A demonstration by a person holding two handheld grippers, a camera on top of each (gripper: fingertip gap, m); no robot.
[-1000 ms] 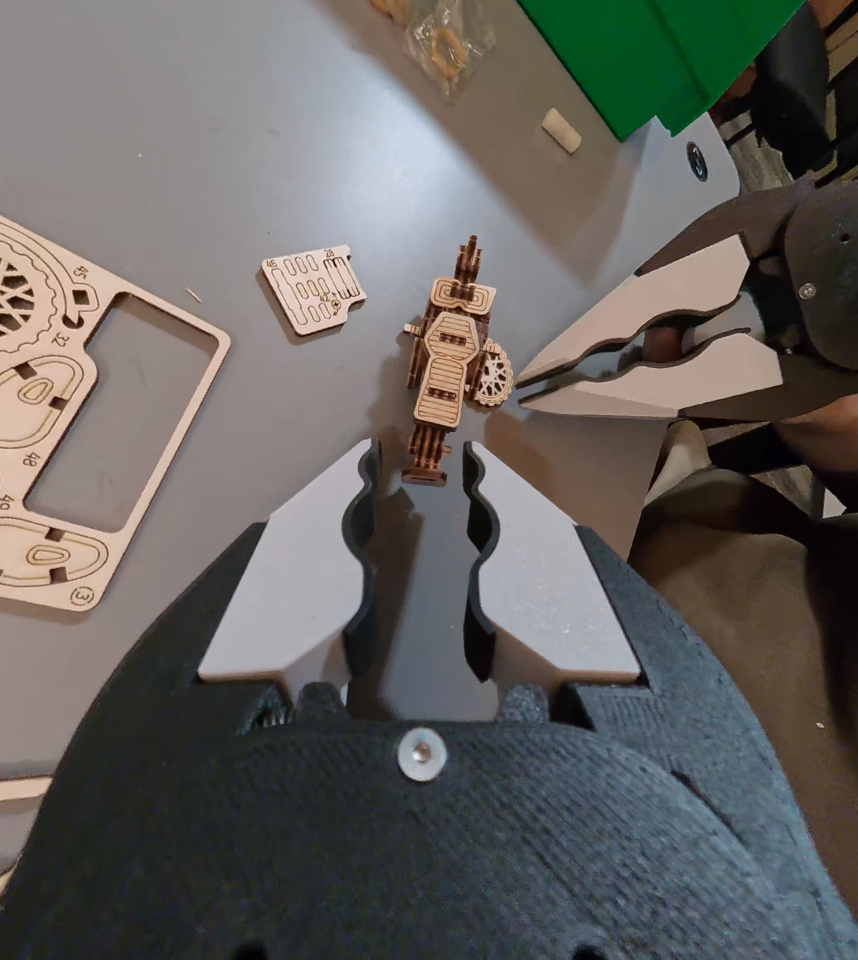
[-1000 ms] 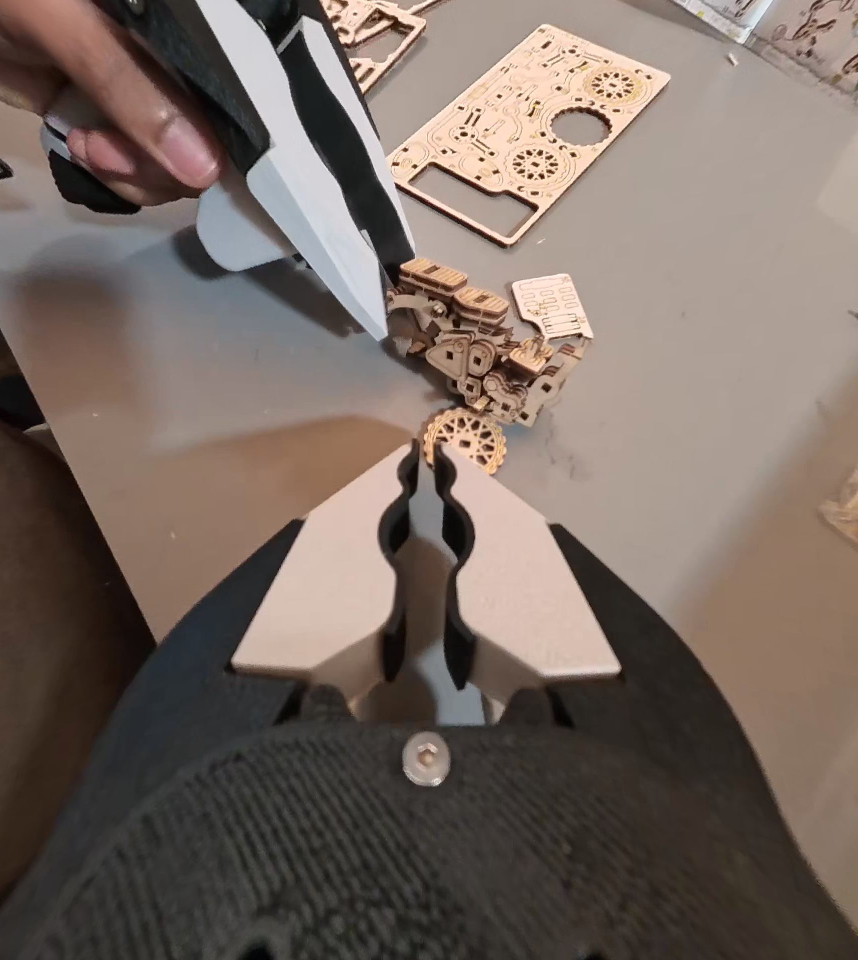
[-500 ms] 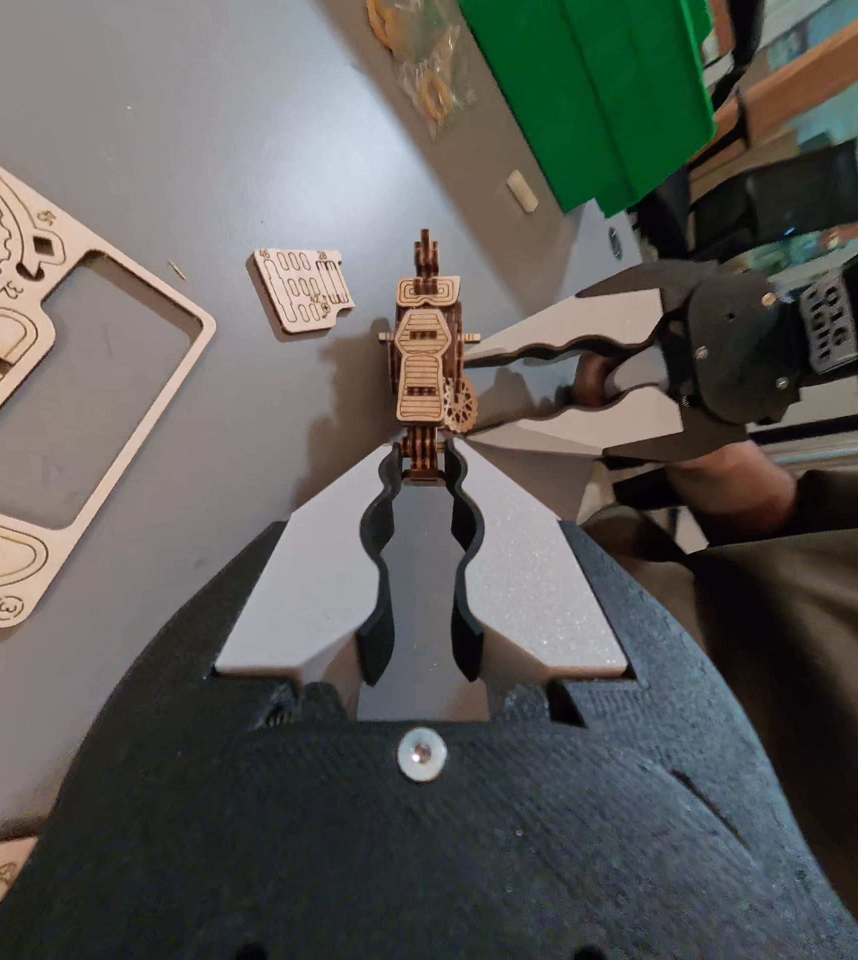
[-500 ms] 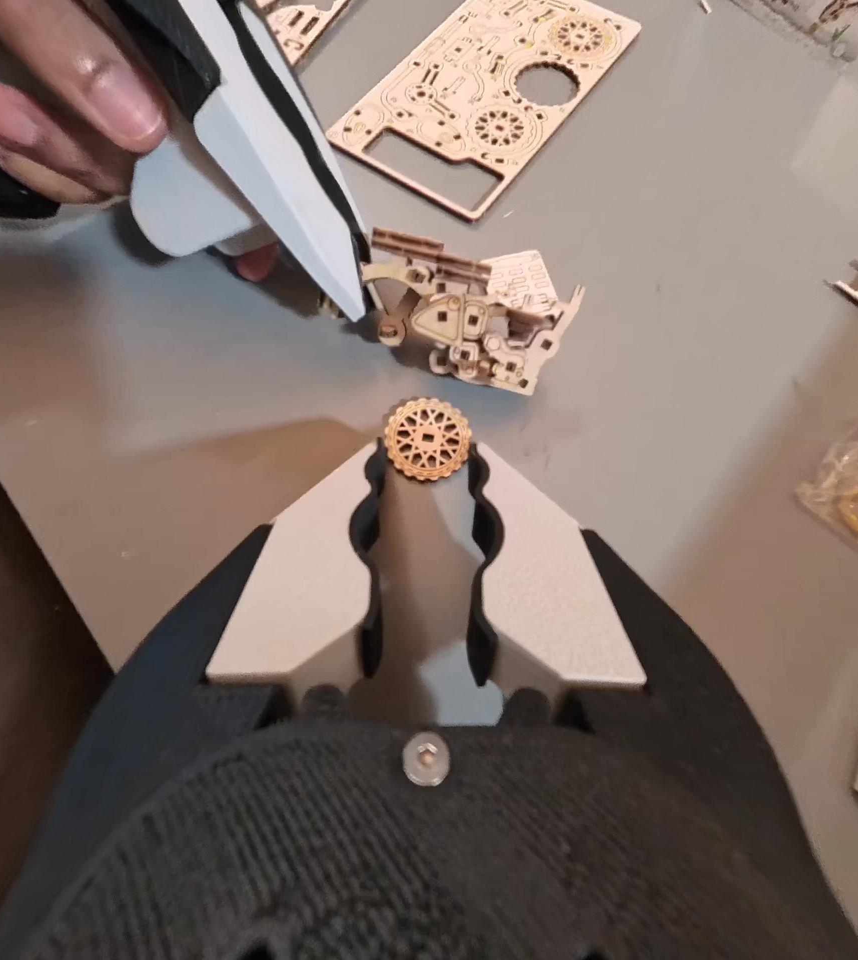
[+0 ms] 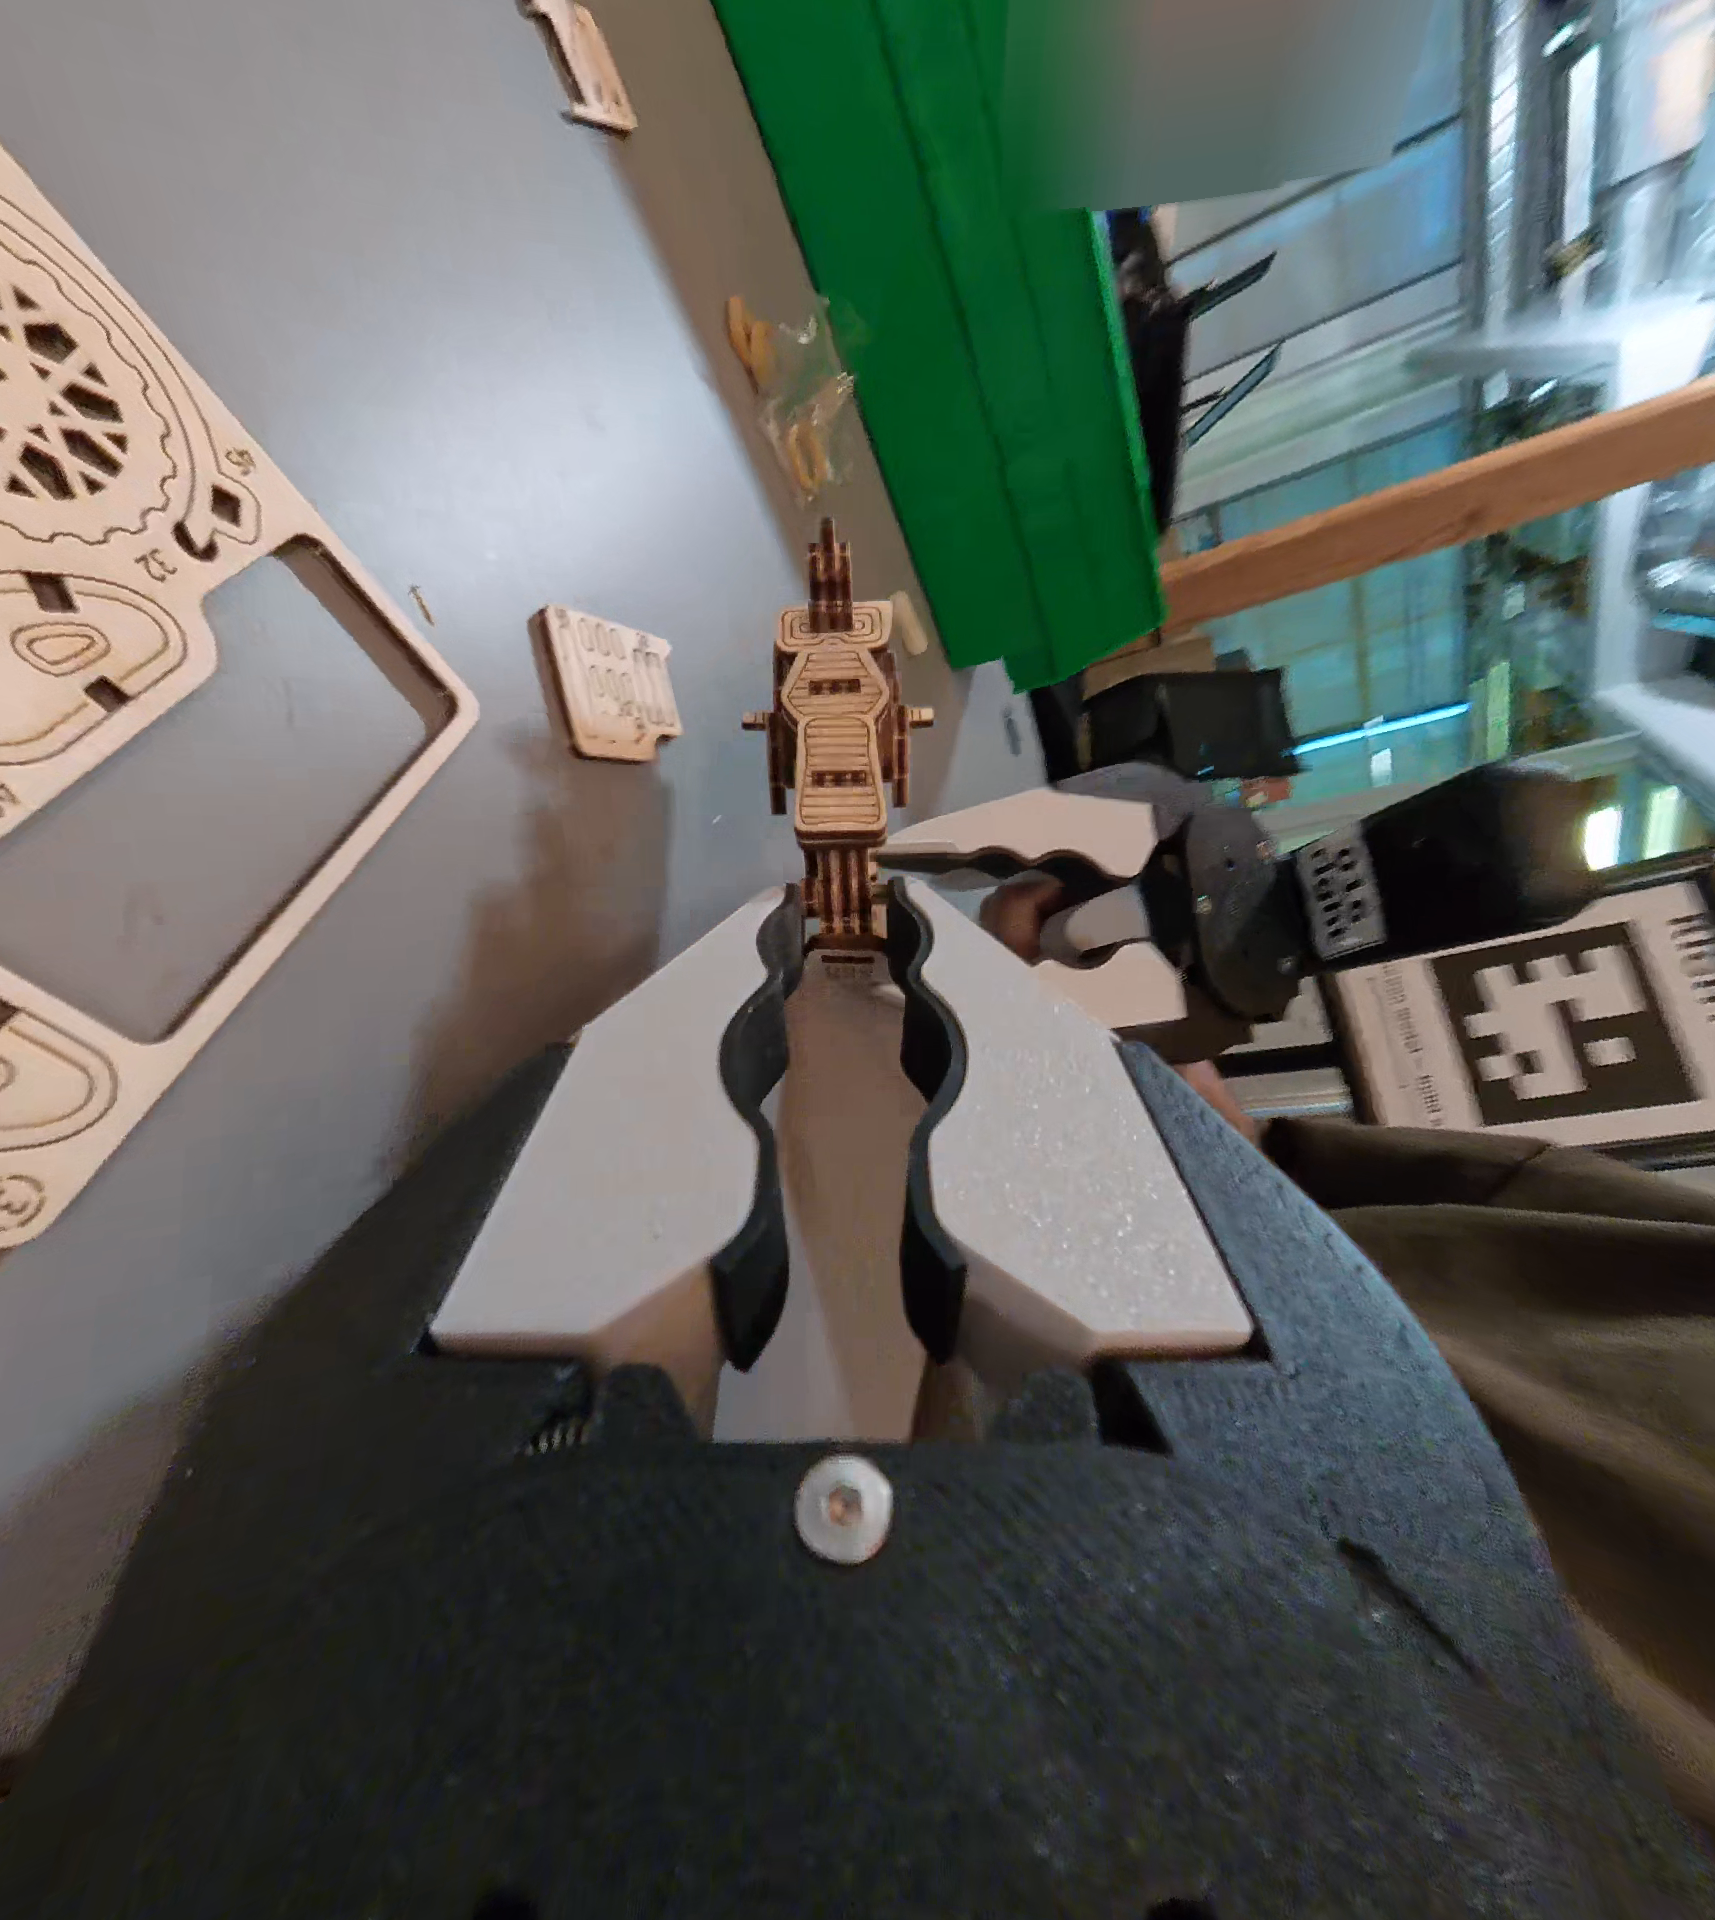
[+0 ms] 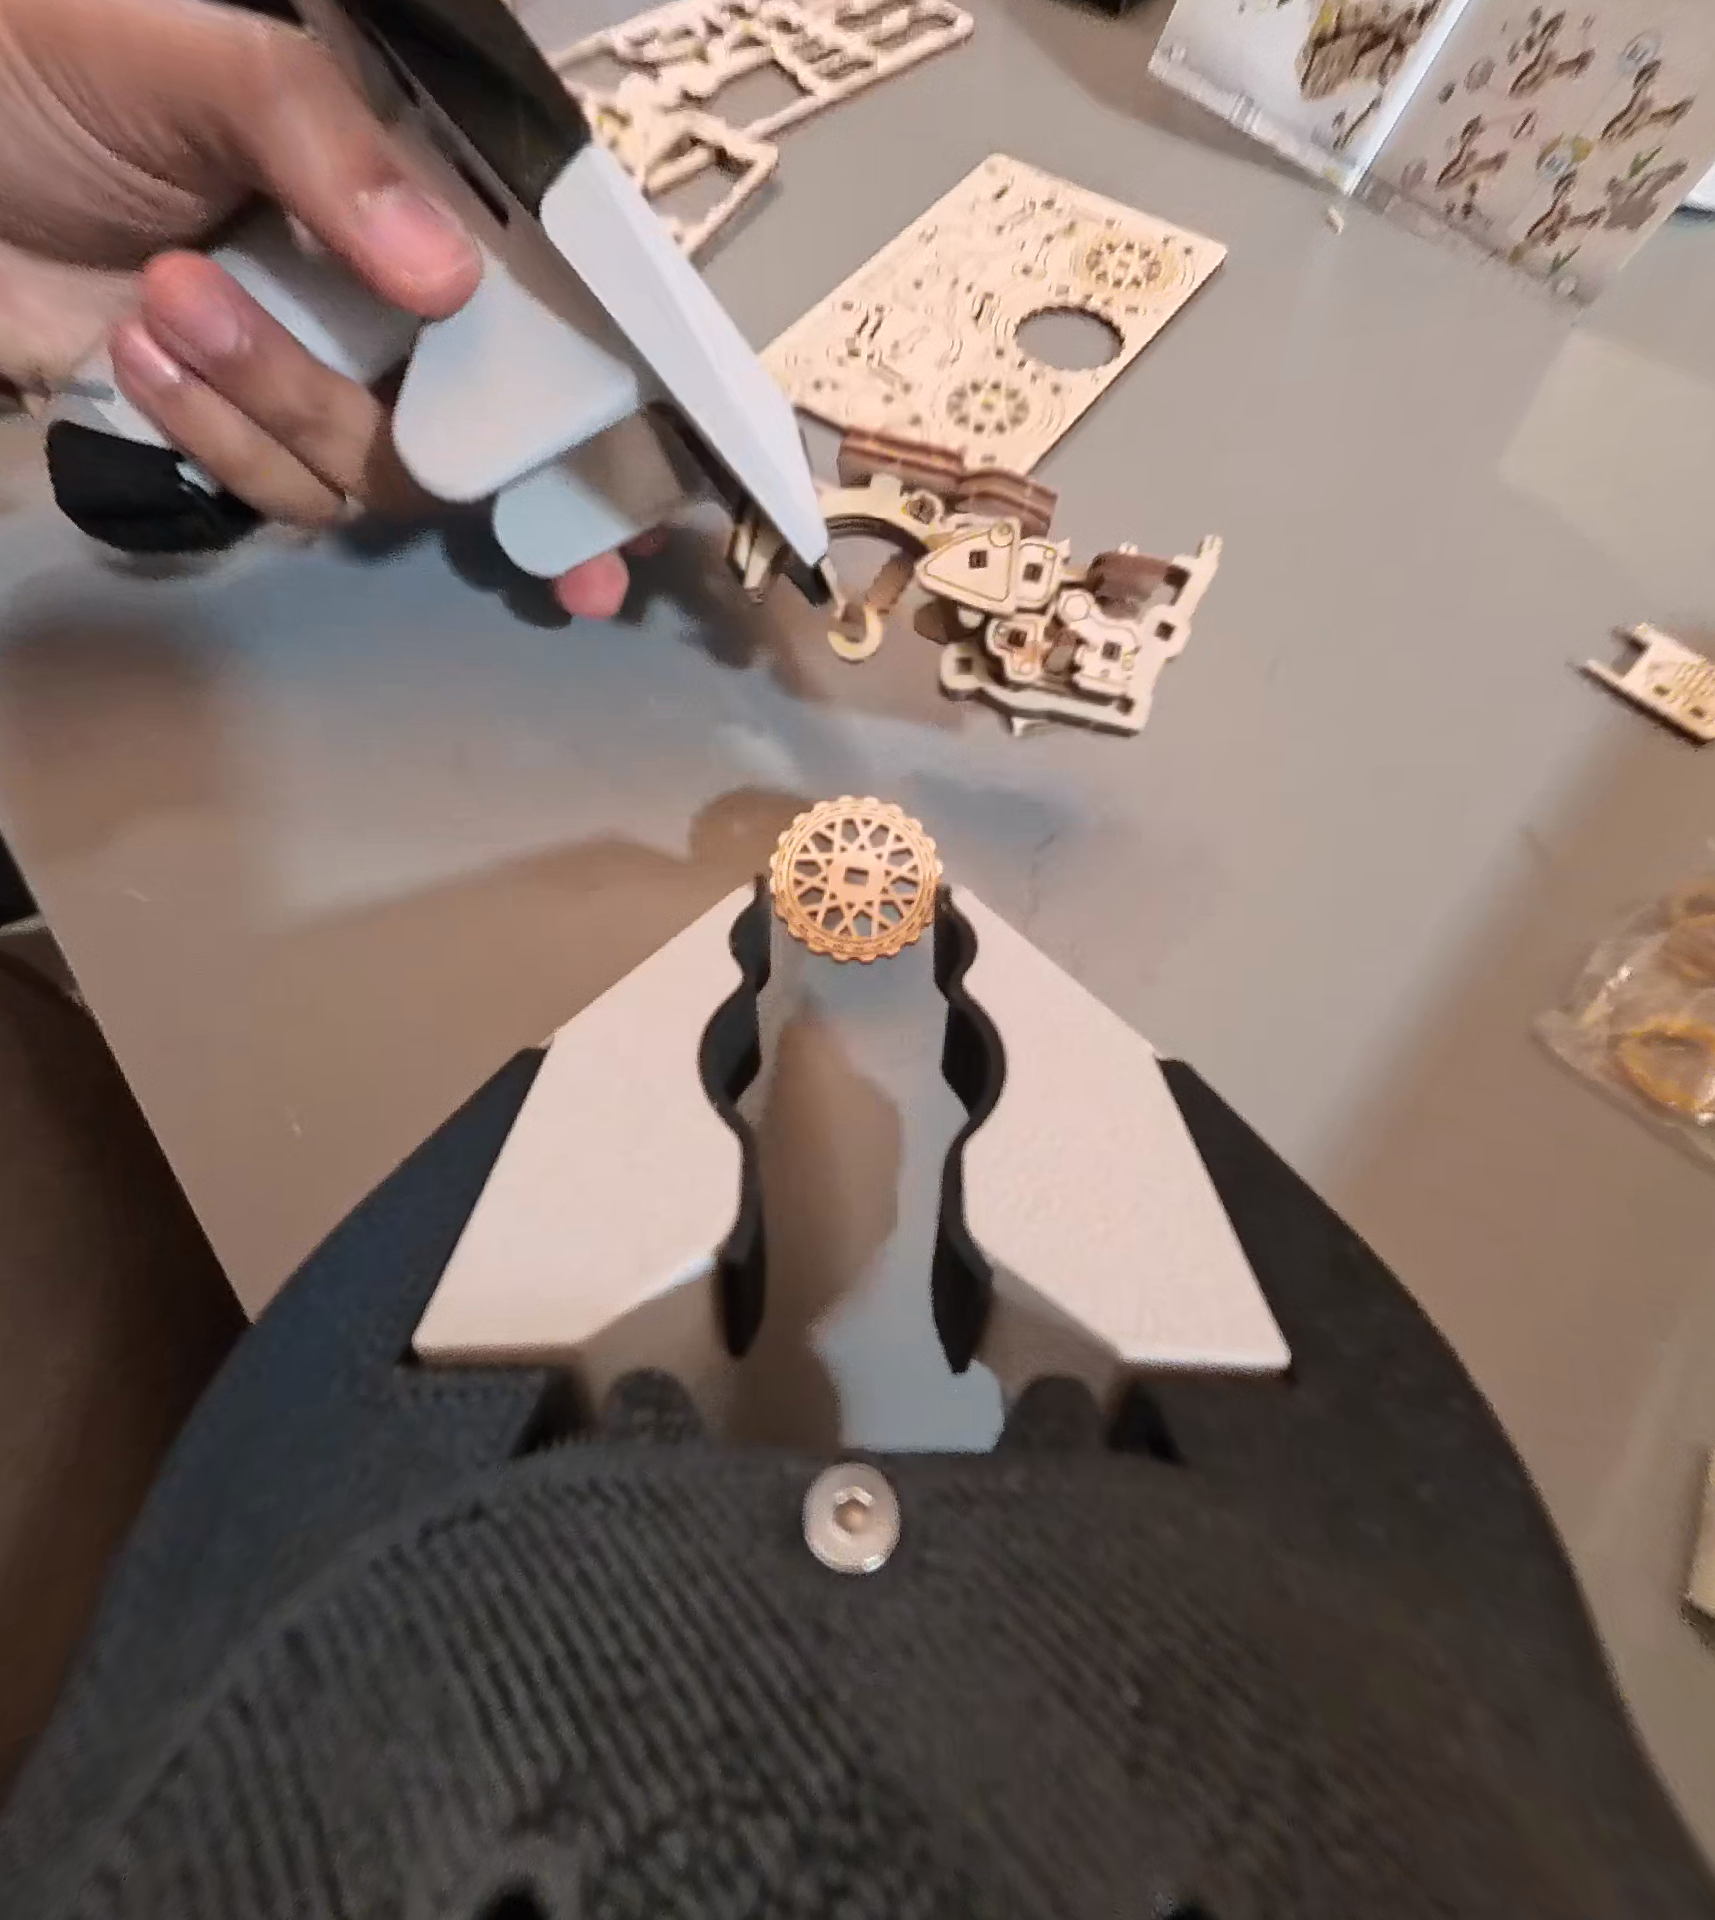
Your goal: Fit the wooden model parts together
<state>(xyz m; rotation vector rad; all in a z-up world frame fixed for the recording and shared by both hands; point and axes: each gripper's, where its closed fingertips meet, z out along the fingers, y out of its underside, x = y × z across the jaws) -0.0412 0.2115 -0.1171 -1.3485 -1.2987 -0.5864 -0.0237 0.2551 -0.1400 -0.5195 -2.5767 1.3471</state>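
Gripping the wooden model (image 5: 837, 758) by its near end, my left tongs (image 5: 840, 914) are closed narrowly on it, lifted off the grey worktop (image 5: 520, 312). My right tongs (image 6: 853, 914) pinch the small gear wheel (image 6: 854, 879) between their tips. At far right, a clear bag (image 6: 1705, 1029) holds tan rings.

Pale laser-cut wooden model (image 5: 837, 748) and gear (image 6: 854, 881), matt with dark burnt edges. Smooth grey tabletop (image 6: 1352, 727) shows a faint sheen. Each gripper (image 5: 837, 914) has grainy matt grey fingers (image 5: 1061, 1174) in ridged black plastic.
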